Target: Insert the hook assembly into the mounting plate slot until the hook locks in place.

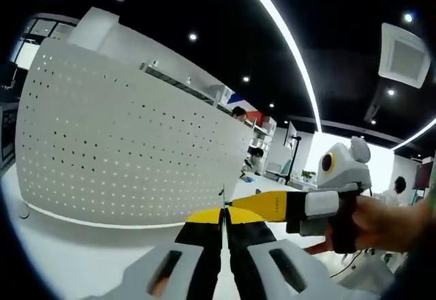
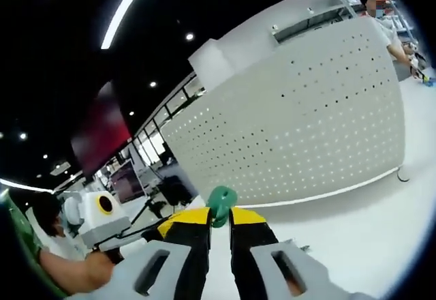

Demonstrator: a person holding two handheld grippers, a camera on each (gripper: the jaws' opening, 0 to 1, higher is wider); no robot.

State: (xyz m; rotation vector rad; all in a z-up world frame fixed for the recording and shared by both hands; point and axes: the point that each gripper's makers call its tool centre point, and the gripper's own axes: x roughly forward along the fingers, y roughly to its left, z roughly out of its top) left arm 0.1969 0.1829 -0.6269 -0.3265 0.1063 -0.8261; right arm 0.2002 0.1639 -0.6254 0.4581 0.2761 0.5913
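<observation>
The white perforated mounting plate (image 1: 122, 143) stands upright on the white table, ahead and left of my left gripper (image 1: 223, 215). That gripper's yellow-tipped jaws are pressed together, and a thin dark sliver rises between their tips. My right gripper (image 1: 272, 206) comes in from the right, held by a hand (image 1: 381, 221), its jaw tip nearly touching the left one's. In the right gripper view, my right gripper (image 2: 219, 217) is shut on a green hook piece (image 2: 221, 203). The mounting plate (image 2: 306, 129) stands apart, beyond it. The left gripper (image 2: 102, 215) shows at far left.
The white tabletop (image 1: 75, 245) runs up to the plate's foot (image 2: 354, 191). A small ring-like item (image 2: 403, 174) lies by the plate's right end. Desks, monitors and seated people fill the room behind. A person's arm (image 2: 71, 273) is at the lower left.
</observation>
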